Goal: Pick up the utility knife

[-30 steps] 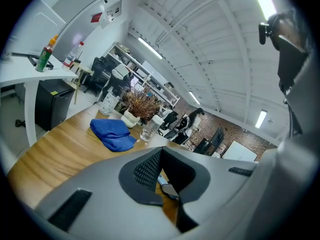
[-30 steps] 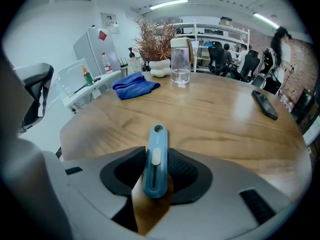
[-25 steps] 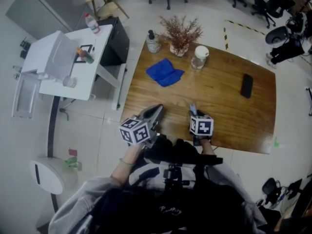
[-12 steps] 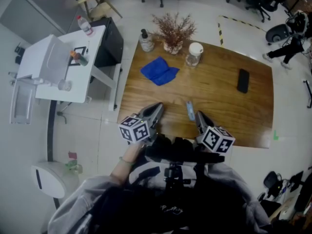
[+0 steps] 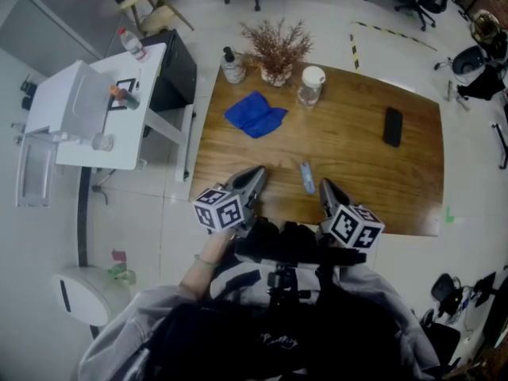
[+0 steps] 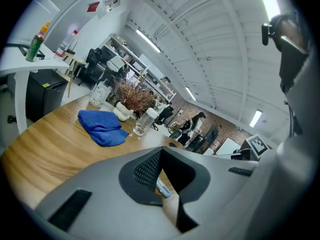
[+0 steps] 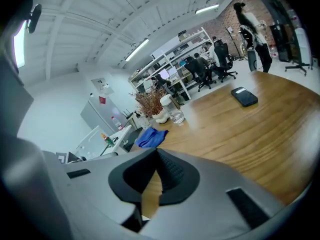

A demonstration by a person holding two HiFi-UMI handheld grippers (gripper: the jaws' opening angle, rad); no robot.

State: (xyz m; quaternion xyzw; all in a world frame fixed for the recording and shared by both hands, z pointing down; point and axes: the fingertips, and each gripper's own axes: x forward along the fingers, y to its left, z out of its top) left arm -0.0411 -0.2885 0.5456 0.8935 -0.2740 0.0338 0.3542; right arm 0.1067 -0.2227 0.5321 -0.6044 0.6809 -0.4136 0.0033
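Observation:
The utility knife, small and light blue, lies flat on the wooden table near its front edge. It sits between my two grippers and touches neither. My left gripper hovers to its left, jaws closed together with nothing in them. In the left gripper view the knife shows just beyond the closed tips. My right gripper is held a little right of the knife, raised above the table, shut and empty. The right gripper view shows only bare wood past its tips.
A folded blue cloth lies at the back left of the table. A dried plant in a vase, a soap bottle and a lidded glass jar line the far edge. A black phone lies far right. A white side table stands left.
My right gripper was over the knife a second ago; it has lifted and drawn back to the right, jaws closing empty. The knife stays on the table. The left gripper has kept still.

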